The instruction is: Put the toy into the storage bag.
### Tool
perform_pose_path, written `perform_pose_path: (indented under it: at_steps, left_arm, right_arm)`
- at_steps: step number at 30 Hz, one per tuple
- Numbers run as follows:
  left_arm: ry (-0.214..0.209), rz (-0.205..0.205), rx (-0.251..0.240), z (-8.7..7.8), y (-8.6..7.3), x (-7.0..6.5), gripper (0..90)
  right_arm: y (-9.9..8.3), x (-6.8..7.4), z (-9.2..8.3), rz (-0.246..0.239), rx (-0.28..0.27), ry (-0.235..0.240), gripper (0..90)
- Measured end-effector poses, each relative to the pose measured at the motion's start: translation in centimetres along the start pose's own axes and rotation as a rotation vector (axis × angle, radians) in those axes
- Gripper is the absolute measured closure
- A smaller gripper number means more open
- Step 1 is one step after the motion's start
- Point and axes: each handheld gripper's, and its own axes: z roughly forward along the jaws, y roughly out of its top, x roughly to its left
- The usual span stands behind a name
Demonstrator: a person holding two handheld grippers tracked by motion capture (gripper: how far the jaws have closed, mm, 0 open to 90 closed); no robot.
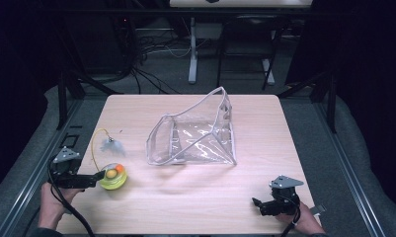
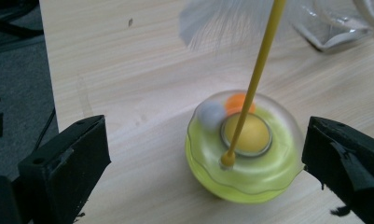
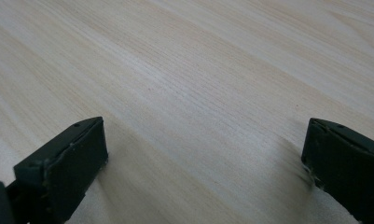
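Dark curtains ring a pale wooden tabletop [image 1: 264, 197], and the action sits at its near left corner. That is where the yellow-green toy [image 1: 113, 176] rests, a domed little thing with small balls under its clear top and a thin yellow wire [image 1: 93, 145] arching up to a feather [image 1: 110, 145]. The left gripper [image 1: 98, 177] is right on it, far nearer than its partner, pointing toward the toy with jaws spread wide. In the left gripper view the toy [image 2: 243, 147] lies straight ahead between the jaws, closer to the right-hand one, not yet touched by either. Its wire [image 2: 257, 74] rises away from the gripper, so a plain forward push looks like all it needs. Beyond, mid-table, a clear plastic bag [image 1: 198, 136] stands open. The right gripper [image 1: 257, 203] waits near the front right corner, well apart, jaws spread over bare wood [image 3: 198, 93].
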Motion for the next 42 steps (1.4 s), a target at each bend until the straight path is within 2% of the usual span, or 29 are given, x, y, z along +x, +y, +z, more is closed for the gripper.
perform_pose_path:
  at_steps: [9,11,16,19,22,27,31,39,42]
  left_arm:
    - [-0.039,0.019,-0.02,-0.7,1.1,-0.3,10.9]
    - [-0.042,0.027,-0.019,-0.9,1.2,-0.3,17.0]
    - [-0.051,0.002,-0.005,-0.9,1.6,0.0,29.3]
    - [-0.05,0.01,0.005,-1.1,2.0,0.1,35.0]
    - [-0.047,0.025,0.01,-1.3,2.7,0.0,46.4]
    - [-0.052,0.047,0.015,-1.5,3.8,-0.2,55.0]
    - [-0.062,0.054,0.018,-1.7,4.4,-0.2,56.9]
    - [-0.051,0.084,0.012,-2.5,5.6,-0.5,72.2]
    - [-0.063,0.092,0.012,-2.7,5.8,-0.5,81.0]
  right_arm:
    - [0.0,0.1,0.0,0.012,0.0,-0.004,0.0]
    - [0.0,0.1,0.0,0.012,0.001,-0.003,0.0]
    - [-0.1,0.1,0.0,0.011,-0.003,-0.004,0.0]
    - [-0.1,0.1,0.0,0.011,-0.003,-0.004,0.0]
    - [-0.1,0.1,0.0,0.011,-0.003,-0.004,0.0]
    - [-0.1,0.1,0.0,0.011,-0.003,-0.004,0.0]
    - [-0.1,0.1,-0.1,0.01,-0.001,-0.007,0.0]
    - [-0.1,0.1,-0.1,0.01,-0.001,-0.007,0.0]
    - [-0.1,0.1,-0.1,0.011,-0.003,-0.004,0.0]
